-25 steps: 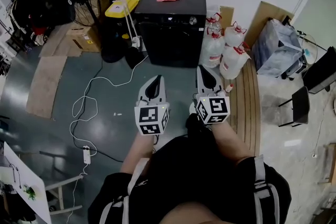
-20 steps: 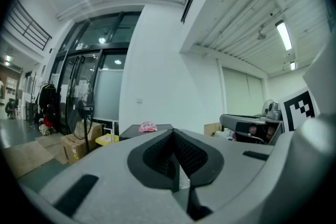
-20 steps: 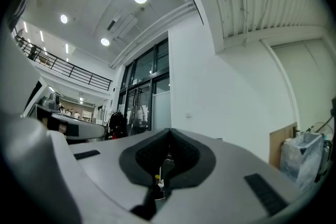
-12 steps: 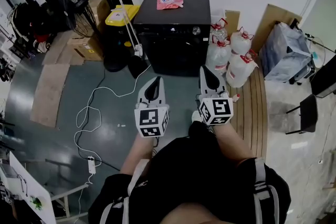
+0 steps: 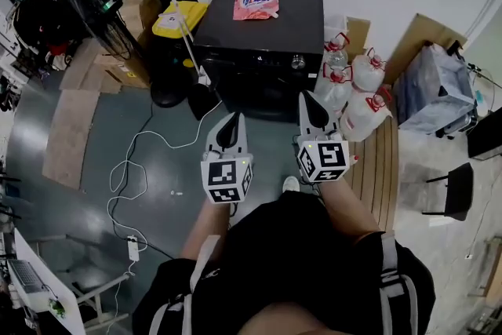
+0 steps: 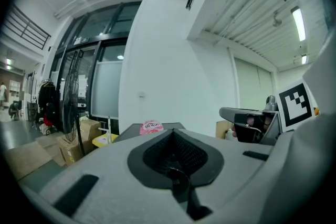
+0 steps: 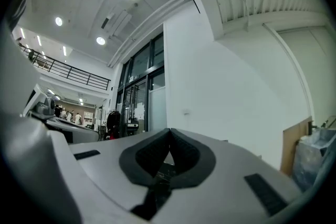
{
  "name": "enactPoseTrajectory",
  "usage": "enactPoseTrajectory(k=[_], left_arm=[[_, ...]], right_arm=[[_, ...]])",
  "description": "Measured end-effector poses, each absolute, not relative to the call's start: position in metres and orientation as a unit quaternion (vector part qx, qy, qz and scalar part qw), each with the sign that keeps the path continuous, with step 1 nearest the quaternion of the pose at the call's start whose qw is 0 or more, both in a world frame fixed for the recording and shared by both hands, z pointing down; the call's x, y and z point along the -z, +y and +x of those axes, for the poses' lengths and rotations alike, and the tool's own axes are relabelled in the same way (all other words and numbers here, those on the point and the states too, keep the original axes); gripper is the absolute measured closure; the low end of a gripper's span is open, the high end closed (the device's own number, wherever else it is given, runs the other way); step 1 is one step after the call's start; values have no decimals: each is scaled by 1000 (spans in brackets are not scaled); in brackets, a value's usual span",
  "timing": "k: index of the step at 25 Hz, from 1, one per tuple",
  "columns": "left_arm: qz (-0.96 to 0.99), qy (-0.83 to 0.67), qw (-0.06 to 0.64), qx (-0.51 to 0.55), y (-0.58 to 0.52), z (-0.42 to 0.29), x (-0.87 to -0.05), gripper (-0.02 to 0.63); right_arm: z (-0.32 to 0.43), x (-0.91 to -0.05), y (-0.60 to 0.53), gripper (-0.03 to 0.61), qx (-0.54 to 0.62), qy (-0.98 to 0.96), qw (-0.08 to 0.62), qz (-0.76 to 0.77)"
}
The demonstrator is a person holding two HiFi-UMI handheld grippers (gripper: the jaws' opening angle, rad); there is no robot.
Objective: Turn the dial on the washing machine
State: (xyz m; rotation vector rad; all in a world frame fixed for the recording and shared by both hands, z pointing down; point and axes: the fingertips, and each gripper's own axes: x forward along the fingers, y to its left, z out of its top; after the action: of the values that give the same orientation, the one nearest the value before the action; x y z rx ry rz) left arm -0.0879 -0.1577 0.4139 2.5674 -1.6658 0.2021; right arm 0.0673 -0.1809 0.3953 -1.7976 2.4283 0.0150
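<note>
Apparently open floor [image 5: 268,139] before washing machine [image 5: 290,16]

Both claws, left claw [image 5: 230,131] and right claw [image 5: 314,113], are held forward side by side, jaws closed and empty.

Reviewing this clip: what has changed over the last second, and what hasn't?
The person has stepped toward the washing machine; its dial now sits nearer the right gripper. Nothing was grasped or released. The left gripper and right gripper stay shut, empty, side by side; the pink packet still lies on top.
</note>
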Motion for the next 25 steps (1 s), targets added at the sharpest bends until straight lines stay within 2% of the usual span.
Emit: enactPoseTrajectory(k=[9, 25], left_arm=[[838, -539, 67, -51, -257, -54, -413, 618], [843, -527, 67, -89, -320, -71, -433, 618]], right_arm=[[92, -408, -279, 571, 0, 807, 32, -589], [93, -478, -355, 561, 40, 772, -24, -634]])
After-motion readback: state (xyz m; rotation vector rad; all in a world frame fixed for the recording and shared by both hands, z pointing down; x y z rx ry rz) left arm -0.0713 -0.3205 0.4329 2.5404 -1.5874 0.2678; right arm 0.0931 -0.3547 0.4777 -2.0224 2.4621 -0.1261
